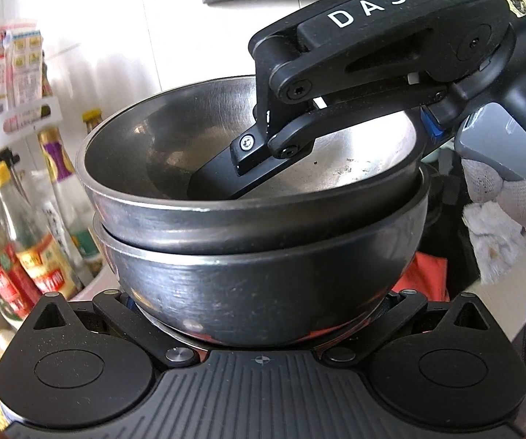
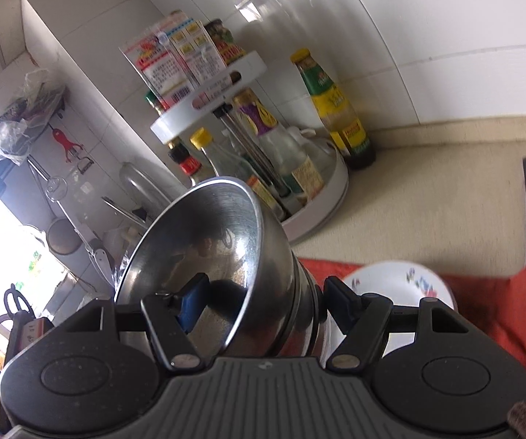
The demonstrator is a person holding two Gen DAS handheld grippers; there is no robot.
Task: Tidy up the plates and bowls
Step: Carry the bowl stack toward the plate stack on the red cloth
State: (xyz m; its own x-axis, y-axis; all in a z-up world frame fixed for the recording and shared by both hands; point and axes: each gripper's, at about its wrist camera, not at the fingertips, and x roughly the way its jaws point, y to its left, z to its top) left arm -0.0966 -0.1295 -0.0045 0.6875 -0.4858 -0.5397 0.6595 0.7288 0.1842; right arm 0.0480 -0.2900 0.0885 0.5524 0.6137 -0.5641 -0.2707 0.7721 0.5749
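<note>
My stacked bowls (image 1: 255, 197) are brushed steel, dully glossy and faintly scratched. My right gripper (image 1: 226, 179) is matt black plastic. Below lie a glazed white plate (image 2: 390, 281), red cloth (image 2: 500, 303) and glossy wall tiles (image 2: 427, 36).

Two nested bowls: upper bowl (image 1: 197, 168) sits inside lower bowl (image 1: 263, 285), tilted in it. Right gripper (image 2: 259, 303) straddles the stack wall, one finger (image 1: 226, 179) inside the upper bowl, the other outside. Left gripper (image 1: 259, 314) is under the lower bowl; its fingers are hidden. Bottle rack (image 2: 321, 201) stands behind the stack, against the wall. Plate (image 2: 398, 285) lies right of the stack on a cloth (image 2: 500, 303). One bottle (image 2: 336, 106) is just right of the rack.
</note>
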